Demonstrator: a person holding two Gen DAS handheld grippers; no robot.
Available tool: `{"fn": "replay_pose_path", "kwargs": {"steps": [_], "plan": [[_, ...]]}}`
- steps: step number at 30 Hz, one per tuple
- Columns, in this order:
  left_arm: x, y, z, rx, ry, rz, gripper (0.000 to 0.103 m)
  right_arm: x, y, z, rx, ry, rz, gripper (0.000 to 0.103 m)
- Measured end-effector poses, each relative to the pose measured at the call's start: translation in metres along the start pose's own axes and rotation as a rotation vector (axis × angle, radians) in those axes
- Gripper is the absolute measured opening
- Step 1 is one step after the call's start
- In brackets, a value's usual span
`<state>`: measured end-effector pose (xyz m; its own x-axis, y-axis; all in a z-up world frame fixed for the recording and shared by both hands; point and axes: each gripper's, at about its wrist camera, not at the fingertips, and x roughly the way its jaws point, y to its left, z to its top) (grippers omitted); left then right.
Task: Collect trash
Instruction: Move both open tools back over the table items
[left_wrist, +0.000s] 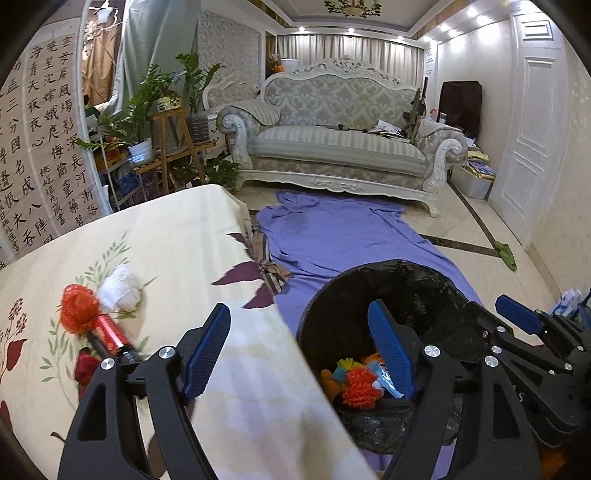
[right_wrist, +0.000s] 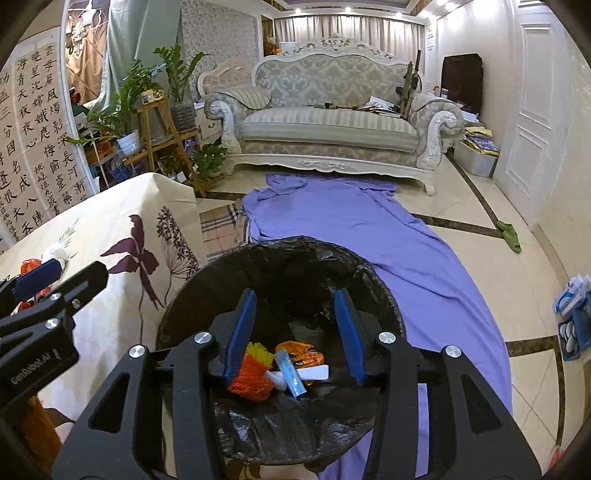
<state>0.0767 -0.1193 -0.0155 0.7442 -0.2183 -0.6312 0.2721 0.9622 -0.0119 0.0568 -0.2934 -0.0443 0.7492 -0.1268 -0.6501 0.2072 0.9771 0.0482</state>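
Note:
A round bin with a black liner (right_wrist: 280, 251) stands on the floor beside the table; in the left wrist view its rim (left_wrist: 406, 273) shows too. Inside lie an orange mesh ball (right_wrist: 251, 380), a blue wrapper (right_wrist: 293, 376) and other scraps. My right gripper (right_wrist: 295, 332) hangs open over the bin's mouth, with nothing between its pads. My left gripper (left_wrist: 299, 350) is open and empty, straddling the table edge and the bin. On the cream floral tablecloth (left_wrist: 166, 240) lie a red ribbon bow (left_wrist: 77, 306), a white crumpled wad (left_wrist: 120, 288) and a red tube (left_wrist: 110, 330).
A purple sheet (right_wrist: 369, 229) covers the floor between the bin and a pale ornate sofa (right_wrist: 328, 122). Potted plants on a wooden stand (right_wrist: 159, 122) stand at the back left. A green slipper (right_wrist: 509, 232) and a blue-white pack (right_wrist: 572, 317) lie on the tiles at the right.

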Motion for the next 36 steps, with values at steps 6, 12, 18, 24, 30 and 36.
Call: {"fn": "replay_pose_path", "kwargs": {"steps": [6, 12, 18, 24, 30, 36], "plan": [[-0.019, 0.027, -0.008, -0.041, -0.002, 0.044, 0.075, -0.007, 0.025, -0.002, -0.027, 0.001, 0.044, 0.044], [-0.040, 0.068, -0.019, -0.094, -0.003, 0.115, 0.075, -0.013, 0.062, -0.003, -0.079, 0.004, 0.106, 0.044], [-0.061, 0.117, -0.035, -0.147, -0.001, 0.203, 0.076, -0.021, 0.110, -0.007, -0.150, 0.011, 0.185, 0.043], [-0.074, 0.165, -0.055, -0.223, 0.018, 0.285, 0.076, -0.027, 0.162, -0.015, -0.235, 0.023, 0.257, 0.044], [-0.086, 0.201, -0.071, -0.273, 0.032, 0.352, 0.076, -0.032, 0.209, -0.022, -0.310, 0.036, 0.321, 0.044], [-0.092, 0.231, -0.084, -0.320, 0.046, 0.392, 0.076, -0.035, 0.246, -0.028, -0.375, 0.048, 0.366, 0.043]]}}
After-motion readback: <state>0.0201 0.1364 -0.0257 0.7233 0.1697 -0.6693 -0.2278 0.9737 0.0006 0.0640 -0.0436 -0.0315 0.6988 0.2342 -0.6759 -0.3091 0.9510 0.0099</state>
